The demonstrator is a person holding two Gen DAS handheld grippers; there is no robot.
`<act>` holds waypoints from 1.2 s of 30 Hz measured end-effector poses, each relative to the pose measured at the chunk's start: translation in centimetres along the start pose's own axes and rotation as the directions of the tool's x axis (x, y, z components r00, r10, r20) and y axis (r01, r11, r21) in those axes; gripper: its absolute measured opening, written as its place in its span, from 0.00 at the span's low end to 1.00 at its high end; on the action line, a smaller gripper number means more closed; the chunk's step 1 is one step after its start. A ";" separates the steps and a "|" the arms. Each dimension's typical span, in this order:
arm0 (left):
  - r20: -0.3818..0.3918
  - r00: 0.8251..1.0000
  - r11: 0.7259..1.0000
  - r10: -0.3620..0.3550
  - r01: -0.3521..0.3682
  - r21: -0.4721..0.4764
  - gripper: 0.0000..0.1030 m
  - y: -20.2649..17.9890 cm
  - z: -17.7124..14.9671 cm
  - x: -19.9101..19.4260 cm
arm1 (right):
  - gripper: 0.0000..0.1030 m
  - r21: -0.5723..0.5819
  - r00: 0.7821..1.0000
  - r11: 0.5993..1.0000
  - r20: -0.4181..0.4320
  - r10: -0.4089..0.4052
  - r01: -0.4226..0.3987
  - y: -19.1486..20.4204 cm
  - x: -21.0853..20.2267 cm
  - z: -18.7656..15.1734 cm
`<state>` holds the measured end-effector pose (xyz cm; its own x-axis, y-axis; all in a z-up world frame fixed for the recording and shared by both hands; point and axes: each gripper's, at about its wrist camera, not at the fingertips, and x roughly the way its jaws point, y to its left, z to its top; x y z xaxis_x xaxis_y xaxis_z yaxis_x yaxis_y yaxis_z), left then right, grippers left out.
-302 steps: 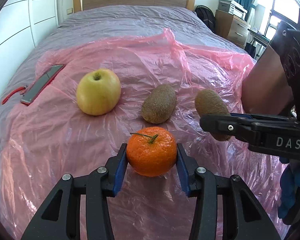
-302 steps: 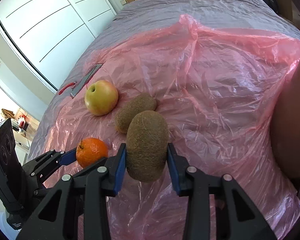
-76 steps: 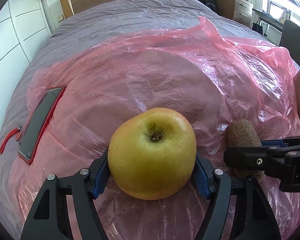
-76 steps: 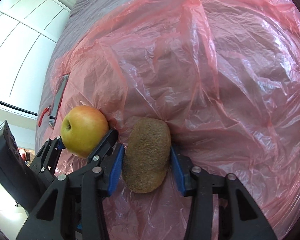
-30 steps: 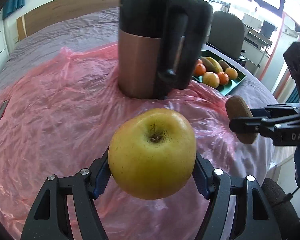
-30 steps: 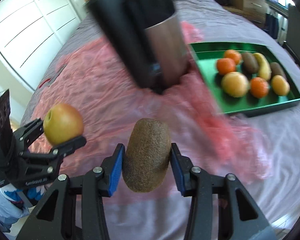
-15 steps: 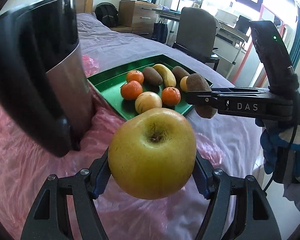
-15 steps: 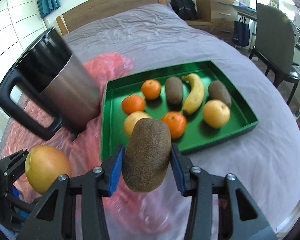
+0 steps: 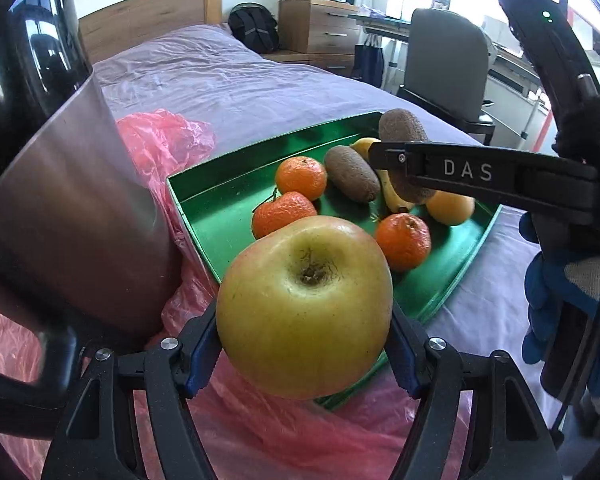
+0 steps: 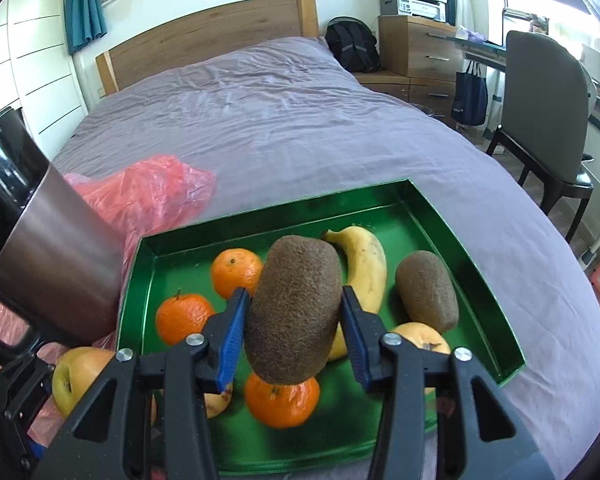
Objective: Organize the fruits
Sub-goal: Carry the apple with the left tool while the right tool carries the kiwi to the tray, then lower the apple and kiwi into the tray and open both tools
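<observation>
At nine o'clock in both wrist views a steel kettle (image 10: 60, 264) with a black top and handle stands on crumpled pink plastic sheet (image 10: 148, 192), its side just beside the left wall of the green tray (image 10: 476, 240). The left gripper (image 9: 304, 344) has its fingers clamped on a yellow-green apple (image 9: 304, 312), held above the tray's near left corner. The tray lies on the purple bed (image 10: 280, 120), and three mandarins (image 10: 182, 316) fill its left and near parts; a banana (image 10: 364, 260) lies at its middle, a loose kiwi (image 10: 428, 292) at three o'clock, and a yellow-orange fruit (image 10: 420, 338) near the front wall. The right gripper (image 10: 292, 328) grips a second kiwi, the held kiwi (image 10: 294, 312), upright over the tray's middle, above the mandarins. Bare green floor shows along the far wall at twelve o'clock and in the near right corner. Beyond the tray's right edge the bed runs open to its border, where a grey chair (image 10: 548, 112) stands at two o'clock.
</observation>
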<state>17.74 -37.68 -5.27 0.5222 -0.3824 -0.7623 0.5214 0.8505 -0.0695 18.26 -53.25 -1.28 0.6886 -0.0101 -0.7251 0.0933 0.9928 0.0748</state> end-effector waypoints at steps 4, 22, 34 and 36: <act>0.039 0.998 0.999 0.045 -0.044 -0.025 0.64 -0.2 -0.2 0.7 | 0.47 0.023 0.999 0.999 0.006 -0.039 0.039 -0.5 1.2 -0.7; 0.104 0.984 0.989 0.146 -0.148 0.018 0.65 -1.9 -0.2 2.2 | 0.57 -0.127 0.982 0.974 0.024 -0.188 0.189 1.5 3.3 -2.3; 0.097 0.988 0.992 0.119 -0.122 0.026 0.65 -3.0 -1.0 2.0 | 0.71 -0.135 0.984 0.975 0.012 -0.178 0.178 1.7 3.2 -2.6; 0.105 0.987 0.991 0.124 -0.128 0.031 0.65 -3.1 -1.1 1.7 | 0.80 -0.143 0.984 0.973 -0.002 -0.181 0.179 1.9 3.2 -2.6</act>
<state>16.27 -40.57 -7.10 0.6507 -0.3099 -0.6932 0.4708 0.8809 0.0482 18.81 -51.09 -5.24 0.6590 -0.1892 -0.7279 0.1112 0.9817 -0.1544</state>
